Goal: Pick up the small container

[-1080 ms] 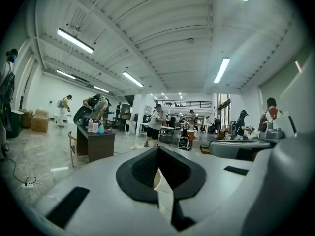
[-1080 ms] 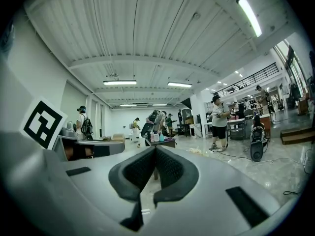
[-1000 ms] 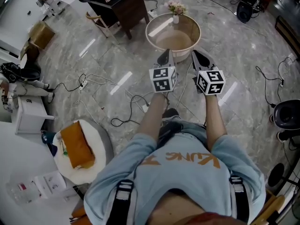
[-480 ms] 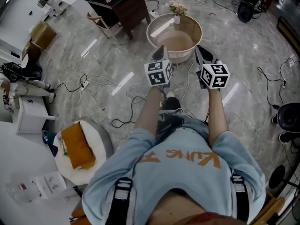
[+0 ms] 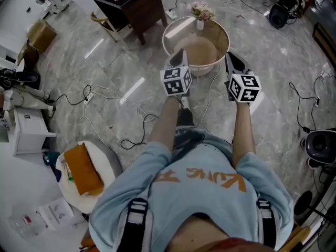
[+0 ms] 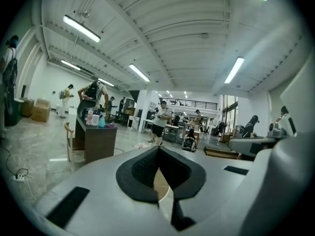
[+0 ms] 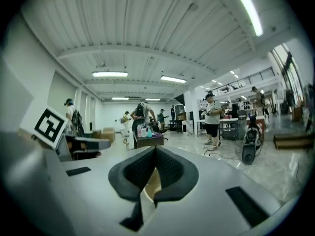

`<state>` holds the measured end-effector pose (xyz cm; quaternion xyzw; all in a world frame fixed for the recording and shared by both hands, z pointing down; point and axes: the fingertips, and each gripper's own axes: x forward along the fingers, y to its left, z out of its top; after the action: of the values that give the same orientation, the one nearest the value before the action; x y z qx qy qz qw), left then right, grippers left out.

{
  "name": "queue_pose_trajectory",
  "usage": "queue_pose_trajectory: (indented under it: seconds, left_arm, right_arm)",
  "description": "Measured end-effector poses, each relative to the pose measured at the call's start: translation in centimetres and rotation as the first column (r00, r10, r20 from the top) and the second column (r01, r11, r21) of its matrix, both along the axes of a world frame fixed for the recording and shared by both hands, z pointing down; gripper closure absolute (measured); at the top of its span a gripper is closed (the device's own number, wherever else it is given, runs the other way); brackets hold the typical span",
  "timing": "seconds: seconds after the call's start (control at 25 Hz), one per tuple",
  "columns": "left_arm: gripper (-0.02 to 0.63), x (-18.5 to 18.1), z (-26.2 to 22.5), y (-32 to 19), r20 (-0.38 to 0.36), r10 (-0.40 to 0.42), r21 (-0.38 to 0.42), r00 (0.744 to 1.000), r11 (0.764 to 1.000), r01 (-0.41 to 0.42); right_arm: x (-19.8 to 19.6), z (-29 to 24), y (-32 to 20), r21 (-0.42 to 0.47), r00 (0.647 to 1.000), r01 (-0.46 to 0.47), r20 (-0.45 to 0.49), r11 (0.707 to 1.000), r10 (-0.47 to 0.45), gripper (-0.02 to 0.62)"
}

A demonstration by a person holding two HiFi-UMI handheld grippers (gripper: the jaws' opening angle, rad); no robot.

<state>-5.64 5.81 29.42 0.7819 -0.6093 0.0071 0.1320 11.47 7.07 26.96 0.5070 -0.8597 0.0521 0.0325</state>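
Note:
A round table with a white rim (image 5: 169,29) and a tan top stands just ahead of me. On its far edge is a small white vase of flowers (image 5: 200,21); I see no other small container on it. My left gripper (image 5: 179,57) hovers over the table's near edge, its jaws shut with nothing between them. My right gripper (image 5: 233,61) is level with it, beside the table's right rim, also shut and empty. In the left gripper view the left gripper (image 6: 158,149) points level across the hall, as does the right gripper (image 7: 155,150) in the right gripper view.
A dark wooden desk (image 5: 140,4) with bottles and a chair (image 5: 106,25) stand left of the table. Cables (image 5: 107,96) trail over the marble floor. A white stool with an orange cloth (image 5: 84,167) is at my lower left. People stand far off (image 6: 160,117).
I have stepped forward, so the round table is closer. Both grippers have moved up to its near rim. Their jaws stay shut.

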Motion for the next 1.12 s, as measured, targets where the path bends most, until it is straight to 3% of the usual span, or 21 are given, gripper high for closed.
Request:
queue_pose_trajectory:
  seconds: [0.12,0.28,0.4,0.48,0.6,0.72,0.84,0.96,1.12]
  left_arm:
    - [0.583,-1.4,2.3,-4.5,-0.015,-0.032,-0.046,0.999,0.998,0.032]
    - [0.583,-1.5,3.7,-11.6,-0.003,-0.003,-0.090,1.000,0.996,0.002]
    - [0.583,-1.5,5.4,-15.4,-0.035,0.030,-0.144,0.999,0.989,-0.035]
    - [0.583,-2.1,6.4,-17.4,-0.050,0.042,-0.168,0.998,0.985,-0.050]
    - [0.583,-5.3,7.8,-22.2,0.034,0.041,-0.181,0.999,0.983,-0.034]
    - [0.583,-10.4,9.3,-25.4,0.098,-0.032,-0.217,0.995,0.975,0.053]
    - [0.583,-13.9,9.5,-27.5,0.119,-0.080,-0.225,0.990,0.969,0.106]
    - [0.583,-13.6,10.2,-29.1,0.135,-0.059,-0.226,0.989,0.970,0.089]
    - [0.583,-10.7,12.7,-29.7,0.039,-0.022,-0.275,0.999,0.961,0.032]
  right_arm:
    - [-1.2,1.9,-3.0,0.031,0.988,0.009,-0.152,0.999,-0.004,0.583]
    - [1.2,3.0,-9.2,-0.021,0.991,-0.086,-0.100,0.996,0.084,0.583]
    - [2.4,4.3,-13.9,-0.099,0.985,-0.162,-0.075,0.982,0.154,0.583]
    - [0.7,5.0,-16.7,-0.118,0.981,-0.142,-0.153,0.983,0.123,0.583]
    - [-5.4,5.8,-21.8,-0.093,0.959,-0.038,-0.284,0.995,0.010,0.583]
    - [-10.6,6.7,-25.2,-0.125,0.962,0.053,-0.258,0.991,-0.084,0.583]
    - [-13.1,7.5,-27.7,-0.147,0.964,0.067,-0.246,0.987,-0.102,0.583]
    - [-13.8,8.4,-29.4,-0.157,0.965,0.061,-0.244,0.986,-0.098,0.583]
    - [-12.9,11.2,-29.8,-0.238,0.962,0.053,-0.247,0.970,-0.114,0.583]
